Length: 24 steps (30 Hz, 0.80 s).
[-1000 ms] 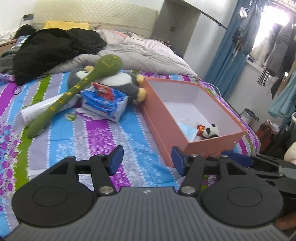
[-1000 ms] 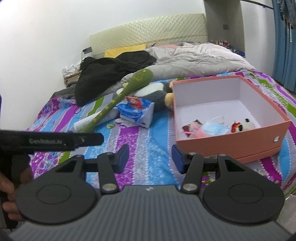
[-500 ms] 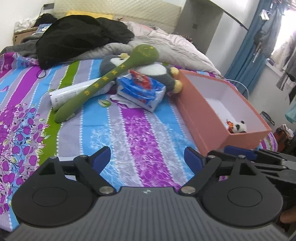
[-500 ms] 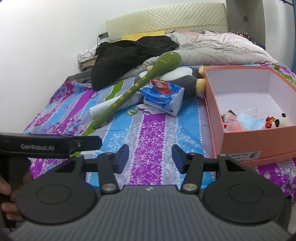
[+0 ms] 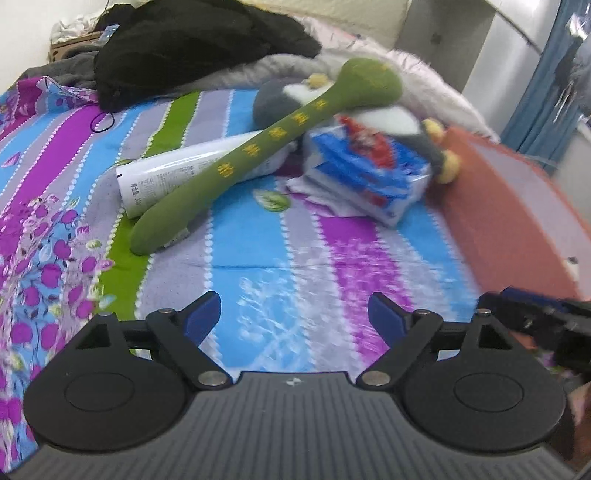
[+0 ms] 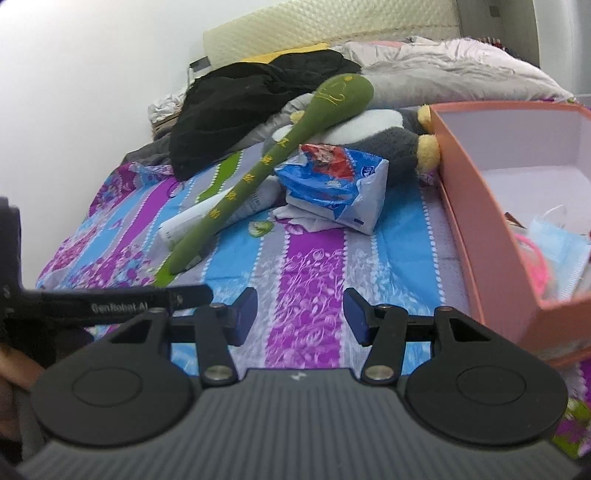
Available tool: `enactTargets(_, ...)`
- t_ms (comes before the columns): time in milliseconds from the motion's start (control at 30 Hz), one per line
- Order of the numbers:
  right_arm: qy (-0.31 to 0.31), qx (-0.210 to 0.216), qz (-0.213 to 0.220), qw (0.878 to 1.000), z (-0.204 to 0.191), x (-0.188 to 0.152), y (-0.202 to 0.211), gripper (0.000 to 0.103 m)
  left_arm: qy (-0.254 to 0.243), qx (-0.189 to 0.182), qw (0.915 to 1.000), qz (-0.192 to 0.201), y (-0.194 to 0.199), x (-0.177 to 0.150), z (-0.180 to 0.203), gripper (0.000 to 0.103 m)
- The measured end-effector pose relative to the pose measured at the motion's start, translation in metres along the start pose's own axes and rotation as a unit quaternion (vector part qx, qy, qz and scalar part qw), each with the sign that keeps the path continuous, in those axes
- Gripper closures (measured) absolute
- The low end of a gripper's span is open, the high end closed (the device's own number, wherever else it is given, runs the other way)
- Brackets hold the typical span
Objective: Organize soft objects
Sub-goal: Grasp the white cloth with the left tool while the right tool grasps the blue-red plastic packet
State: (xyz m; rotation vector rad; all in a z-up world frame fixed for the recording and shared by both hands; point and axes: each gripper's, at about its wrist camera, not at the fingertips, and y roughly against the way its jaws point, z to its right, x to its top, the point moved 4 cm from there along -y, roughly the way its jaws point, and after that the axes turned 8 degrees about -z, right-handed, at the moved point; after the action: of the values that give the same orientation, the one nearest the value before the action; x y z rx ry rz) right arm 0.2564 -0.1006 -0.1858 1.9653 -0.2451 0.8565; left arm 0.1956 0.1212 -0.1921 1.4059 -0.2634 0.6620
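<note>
Striped floral bedding point(image 5: 258, 258) is spread beneath both claws. Left gripper point(image 5: 294, 314) is held wide apart, empty; right gripper point(image 6: 300, 315) half parted, empty. Green plush stick point(image 5: 258, 151) is seen at eleven o'clock, laid across white tube point(image 5: 177, 173), tissue pack point(image 6: 340, 184) at one o'clock, orange box point(image 6: 491, 236) at three.

The green plush stick point(image 5: 258, 151) looks soft and matt. The white tube point(image 5: 166, 173) is glossy plastic. The tissue pack point(image 6: 340, 184) has crinkly shiny film.

Striped floral bedsheet point(image 5: 295, 273), quilted headboard point(image 6: 332, 26), white wall point(image 6: 92, 74)
</note>
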Motion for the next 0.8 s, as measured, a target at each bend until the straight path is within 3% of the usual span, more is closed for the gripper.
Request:
enactTargets(233,-0.028,-0.008,-0.010,1.000,0.022,0.032,-0.052,0.049,-0.010,-0.018,0.9998,0.001,-0.052,0.031,-0.002,0.015)
enactTargets(467,-0.048,-0.030,0.007,0.998,0.043,0.063,-0.091,0.048,-0.046,-0.045,0.9979,0.013,-0.093,0.066,0.019,0.015)
enactTargets(567,-0.068,-0.028,0.021,0.997,0.050,0.074,-0.101,0.024,-0.073,-0.046,0.9960,0.022,-0.111,0.078,0.028,0.015)
enactTargets(800,-0.107,-0.028,0.046,0.993,0.064,0.098,-0.126,0.023,-0.135,-0.027,0.9899,0.031,-0.145,0.102,0.047,0.014)
